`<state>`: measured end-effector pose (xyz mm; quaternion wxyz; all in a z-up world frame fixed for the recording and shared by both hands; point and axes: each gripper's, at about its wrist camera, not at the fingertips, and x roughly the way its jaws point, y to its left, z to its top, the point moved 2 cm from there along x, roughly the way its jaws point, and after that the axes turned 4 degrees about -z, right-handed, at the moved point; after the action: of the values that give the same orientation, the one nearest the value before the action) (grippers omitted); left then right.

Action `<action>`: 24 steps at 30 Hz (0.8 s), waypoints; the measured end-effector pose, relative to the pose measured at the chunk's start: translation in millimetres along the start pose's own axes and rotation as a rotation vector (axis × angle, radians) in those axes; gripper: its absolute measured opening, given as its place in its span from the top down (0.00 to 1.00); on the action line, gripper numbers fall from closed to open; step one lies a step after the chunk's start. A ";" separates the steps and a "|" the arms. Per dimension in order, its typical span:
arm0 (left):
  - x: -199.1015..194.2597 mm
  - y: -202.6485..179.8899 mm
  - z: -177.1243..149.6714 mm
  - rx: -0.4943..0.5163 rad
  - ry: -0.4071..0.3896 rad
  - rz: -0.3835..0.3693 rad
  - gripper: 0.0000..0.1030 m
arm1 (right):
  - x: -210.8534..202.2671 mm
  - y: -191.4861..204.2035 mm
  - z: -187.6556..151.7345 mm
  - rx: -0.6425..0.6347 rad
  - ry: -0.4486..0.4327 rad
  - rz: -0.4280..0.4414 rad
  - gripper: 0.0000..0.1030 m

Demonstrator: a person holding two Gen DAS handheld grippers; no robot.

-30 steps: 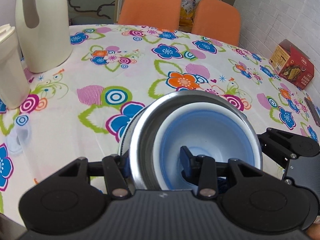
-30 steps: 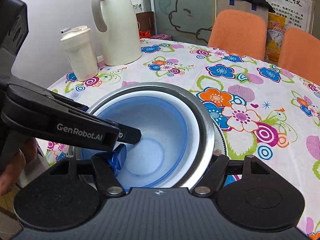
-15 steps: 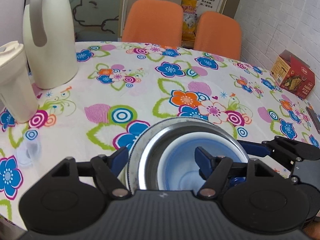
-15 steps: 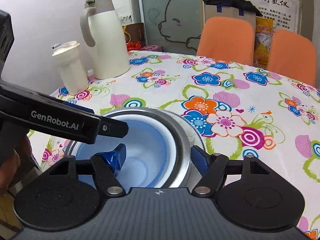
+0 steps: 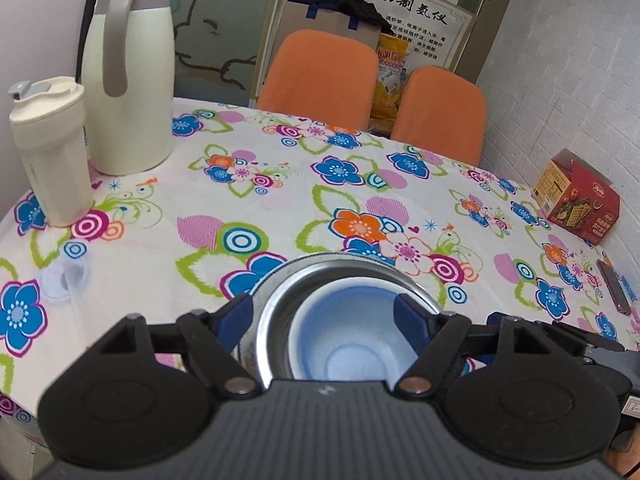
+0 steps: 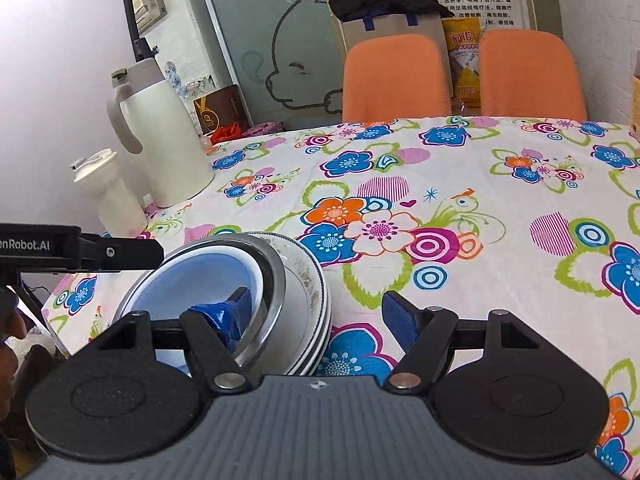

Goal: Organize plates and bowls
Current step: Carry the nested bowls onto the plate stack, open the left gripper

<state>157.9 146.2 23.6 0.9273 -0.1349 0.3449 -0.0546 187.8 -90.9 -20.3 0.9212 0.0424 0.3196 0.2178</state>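
Observation:
A nested stack stands near the table's front edge: a blue bowl (image 5: 352,320) sits inside a steel bowl (image 5: 286,300). In the right wrist view the blue bowl (image 6: 192,280) has a white rim, and the steel bowl (image 6: 274,268) rests on patterned plates (image 6: 310,284). My left gripper (image 5: 324,316) hangs open above the stack, one finger on each side, touching nothing. My right gripper (image 6: 316,316) is open too. Its left fingertip (image 6: 230,312) shows in front of the bowl's inside, and its right fingertip is over the cloth. The stack lies left of its centre.
A cream jug (image 5: 128,80) and a cream tumbler (image 5: 48,152) stand at the far left. A red snack box (image 5: 576,200) and a dark flat device (image 5: 616,292) lie at the right. Two orange chairs (image 5: 320,72) stand behind the flowered table (image 5: 280,184).
My left gripper let go of the bowl rim and opened wide. Both grippers drew back and up from the stack, which stays on the table.

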 end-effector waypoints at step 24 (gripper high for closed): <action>-48.1 -83.9 -54.4 0.117 -0.042 -0.101 0.22 | -75.8 -26.8 -35.8 0.047 -0.126 -0.123 0.43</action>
<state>85.3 63.6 38.4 0.9367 -0.0988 0.3143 -0.1188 123.0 -149.7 -11.3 0.9498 0.0577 0.2682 0.1502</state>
